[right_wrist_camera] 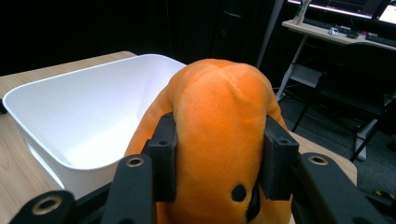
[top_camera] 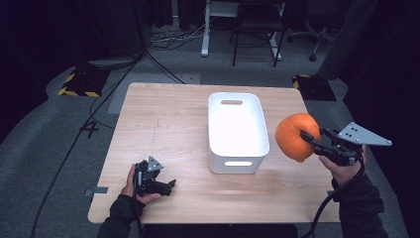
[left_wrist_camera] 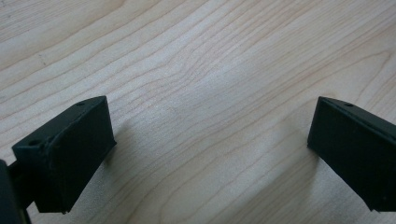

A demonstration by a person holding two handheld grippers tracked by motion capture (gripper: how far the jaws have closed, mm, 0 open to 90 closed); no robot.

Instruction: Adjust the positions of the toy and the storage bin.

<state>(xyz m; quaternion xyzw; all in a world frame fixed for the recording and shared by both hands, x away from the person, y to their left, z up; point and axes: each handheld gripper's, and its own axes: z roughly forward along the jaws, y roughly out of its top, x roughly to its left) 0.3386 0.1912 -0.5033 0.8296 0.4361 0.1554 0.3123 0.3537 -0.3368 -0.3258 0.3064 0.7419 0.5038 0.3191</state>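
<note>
Dark room, pale wooden table mid-frame; right gripper clamps orange plush beside white bin; left gripper, lower left, gapes wide.

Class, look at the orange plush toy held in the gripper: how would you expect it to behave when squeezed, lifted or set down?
The orange plush toy probably squashes easily: the right gripper pinches it and its fabric bulges around the pads. It seems light, held aloft by one end. Its rounded shape suggests it may roll or slump when dropped into the white bin.
</note>
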